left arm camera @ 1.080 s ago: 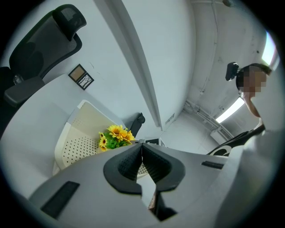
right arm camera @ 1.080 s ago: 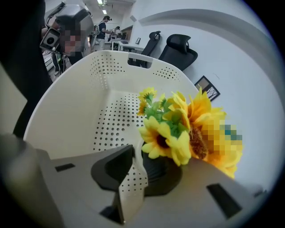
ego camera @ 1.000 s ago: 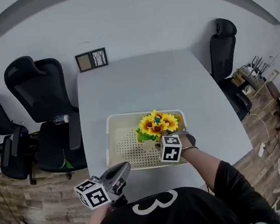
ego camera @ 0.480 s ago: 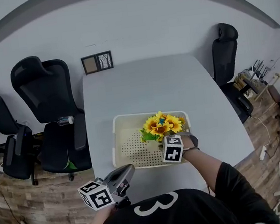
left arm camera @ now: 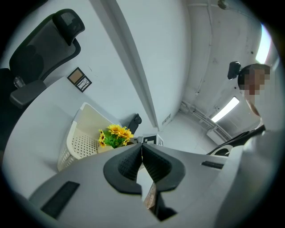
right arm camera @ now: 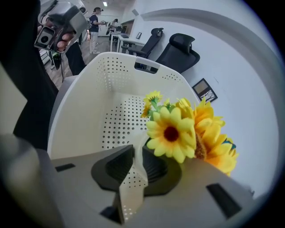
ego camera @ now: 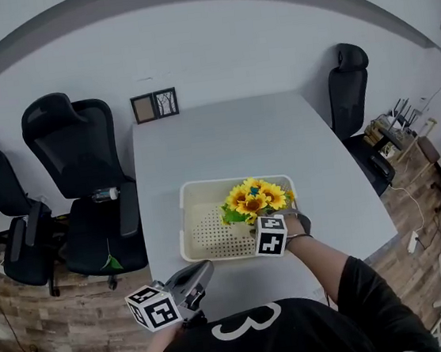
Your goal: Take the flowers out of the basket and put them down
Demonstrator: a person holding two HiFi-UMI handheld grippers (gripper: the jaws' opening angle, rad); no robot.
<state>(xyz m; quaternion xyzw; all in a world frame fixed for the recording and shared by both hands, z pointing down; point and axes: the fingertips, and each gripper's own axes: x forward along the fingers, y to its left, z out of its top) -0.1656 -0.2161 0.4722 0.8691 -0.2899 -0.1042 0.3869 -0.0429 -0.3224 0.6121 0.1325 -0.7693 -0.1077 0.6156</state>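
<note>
Biggest thing here is the pale grey table (ego camera: pixel 224 143), with black office chairs (ego camera: pixel 74 149) pulled up along its left edge and another one (ego camera: pixel 349 84) off the far right corner. A pair of small picture frames (ego camera: pixel 154 105) leans at the far left corner.

Next down, the cream perforated basket (ego camera: pixel 205 184) sits on the table close to the near edge, about the middle of it. The flowers (ego camera: pixel 253 197), a bunch of yellow sunflowers with some green leaves, are inside it at the far right corner of the basket. Can't tell if they're lifted off the basket floor or resting on it.

The right claw (right arm camera: pixel 137 153) is angled steeply down into the basket from its near right side. It's closed narrow on the pale base right under the blooms, so it's got hold of the flowers.

The left claw (ego camera: pixel 206 267) is held level off the near edge of the table, toward the near left corner, well apart from the basket. Its pads are pressed together with nothing between them.
</note>
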